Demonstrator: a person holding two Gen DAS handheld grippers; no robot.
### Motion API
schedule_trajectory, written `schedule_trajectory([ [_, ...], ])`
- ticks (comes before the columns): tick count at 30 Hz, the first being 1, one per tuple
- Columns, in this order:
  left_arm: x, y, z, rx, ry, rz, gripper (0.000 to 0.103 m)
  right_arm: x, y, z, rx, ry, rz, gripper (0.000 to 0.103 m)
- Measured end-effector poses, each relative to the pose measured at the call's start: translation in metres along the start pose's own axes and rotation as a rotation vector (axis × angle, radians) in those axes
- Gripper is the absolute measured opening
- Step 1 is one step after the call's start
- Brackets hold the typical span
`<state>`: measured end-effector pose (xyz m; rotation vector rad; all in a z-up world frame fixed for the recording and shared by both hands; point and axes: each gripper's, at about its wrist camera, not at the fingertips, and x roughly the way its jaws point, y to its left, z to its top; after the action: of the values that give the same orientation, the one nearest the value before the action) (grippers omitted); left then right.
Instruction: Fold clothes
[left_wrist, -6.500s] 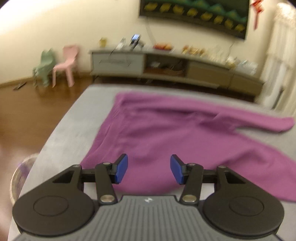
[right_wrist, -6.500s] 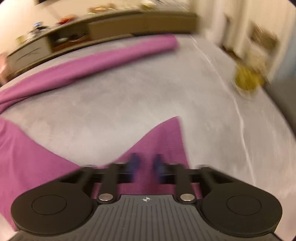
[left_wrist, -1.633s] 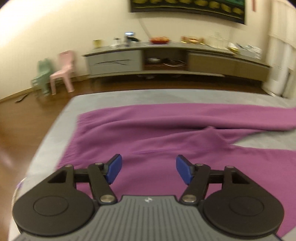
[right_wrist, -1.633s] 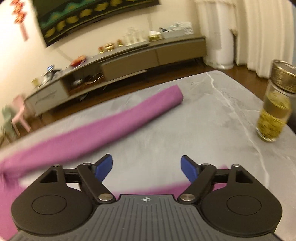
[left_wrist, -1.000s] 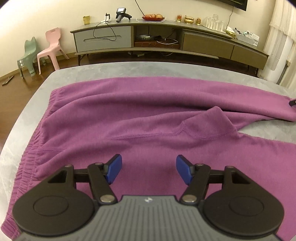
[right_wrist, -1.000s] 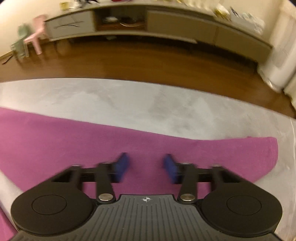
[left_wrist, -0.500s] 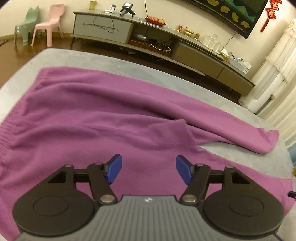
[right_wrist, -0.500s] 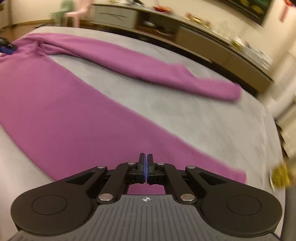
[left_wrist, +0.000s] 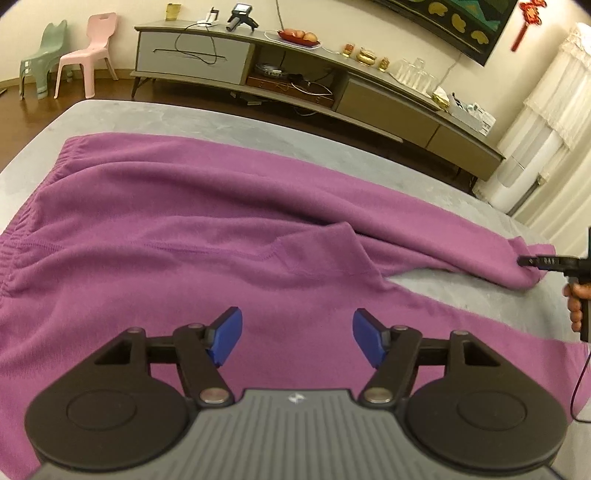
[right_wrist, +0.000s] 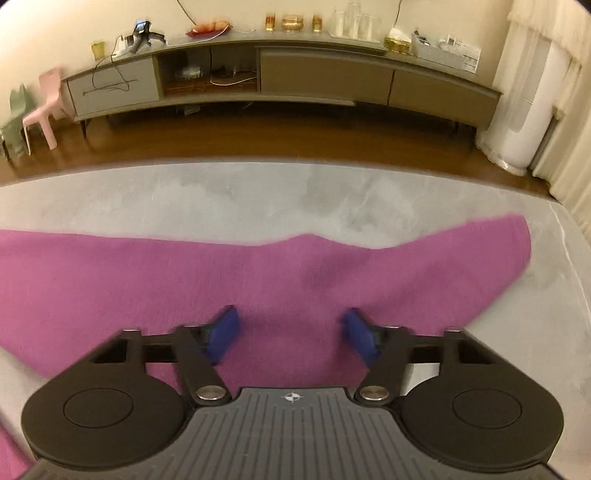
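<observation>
Right gripper (right_wrist: 290, 334) jaws opening, now over far trouser leg (right_wrist: 332, 273).

- We see a grey marbled table (left_wrist: 236, 122) carrying everything in front of us.
- Purple trousers (left_wrist: 155, 236) lie spread directly on the table, covering most of its near part.
- The waistband (left_wrist: 22, 229) sits by the table's left edge.
- One leg (right_wrist: 332, 273) stretches toward the table's right edge, its cuff (right_wrist: 517, 243) flat on bare grey surface.
</observation>
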<state>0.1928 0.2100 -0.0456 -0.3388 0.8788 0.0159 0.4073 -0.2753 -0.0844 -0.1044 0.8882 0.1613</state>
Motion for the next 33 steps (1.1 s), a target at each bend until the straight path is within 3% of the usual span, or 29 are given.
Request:
schedule_trajectory([
  [1,0.001,0.001,0.002,-0.002,-0.003,-0.006,0.067,-0.008,0.002,-0.002,-0.029,-0.010,0.007,0.008],
  [4,-0.002,0.006,0.003,-0.028,-0.010,-0.006,0.067,-0.054,0.011,-0.020,-0.126,-0.096,0.027,0.007],
  [6,-0.006,0.013,0.001,-0.083,-0.010,-0.016,0.067,-0.107,0.022,-0.051,-0.228,-0.211,0.032,0.007],
  [8,-0.009,0.019,0.000,-0.146,-0.007,-0.047,0.067,-0.161,0.036,-0.109,-0.385,-0.310,0.033,0.007],
  [10,-0.009,0.018,-0.001,-0.174,0.006,-0.079,0.067,-0.188,0.041,-0.168,-0.494,-0.272,0.069,0.010],
  [13,-0.006,0.009,-0.004,-0.160,0.023,-0.078,0.067,-0.193,0.037,-0.222,-0.561,-0.104,0.016,0.013],
  [14,-0.005,0.007,-0.005,-0.160,0.025,-0.076,0.067,-0.198,0.031,-0.224,-0.509,-0.085,0.020,0.018],
  [16,-0.005,0.004,-0.007,-0.172,0.023,-0.076,0.067,-0.210,0.021,-0.209,-0.375,-0.105,0.056,0.049],
  [19,-0.004,0.001,-0.006,-0.185,0.015,-0.084,0.068,-0.217,0.020,-0.166,-0.162,-0.178,0.127,0.072],
  [22,-0.001,-0.003,-0.006,-0.186,0.013,-0.082,0.068,-0.193,0.030,-0.122,-0.036,-0.172,0.146,0.080],
  [25,0.001,-0.005,-0.007,-0.180,0.018,-0.087,0.068,-0.133,0.053,-0.093,0.012,-0.074,0.089,0.081],
  [26,0.001,-0.007,-0.006,-0.177,0.016,-0.095,0.068,-0.111,0.058,-0.086,0.021,-0.034,0.051,0.080],
  [27,-0.001,-0.009,-0.006,-0.170,0.011,-0.109,0.069,-0.097,0.058,-0.083,0.030,-0.003,0.032,0.073],
  [28,-0.003,-0.011,-0.005,-0.162,0.005,-0.125,0.069,-0.085,0.057,-0.081,0.038,0.027,0.017,0.046],
  [29,-0.005,-0.014,-0.004,-0.152,-0.002,-0.140,0.069,-0.073,0.057,-0.079,0.047,0.057,0.002,0.035],
  [30,-0.008,-0.017,-0.003,-0.142,-0.014,-0.159,0.070,-0.079,0.052,-0.078,0.061,0.035,0.002,0.005],
  [33,-0.014,-0.028,0.000,-0.130,-0.045,-0.242,0.073,-0.136,0.029,-0.085,0.148,-0.116,0.035,0.003],
])
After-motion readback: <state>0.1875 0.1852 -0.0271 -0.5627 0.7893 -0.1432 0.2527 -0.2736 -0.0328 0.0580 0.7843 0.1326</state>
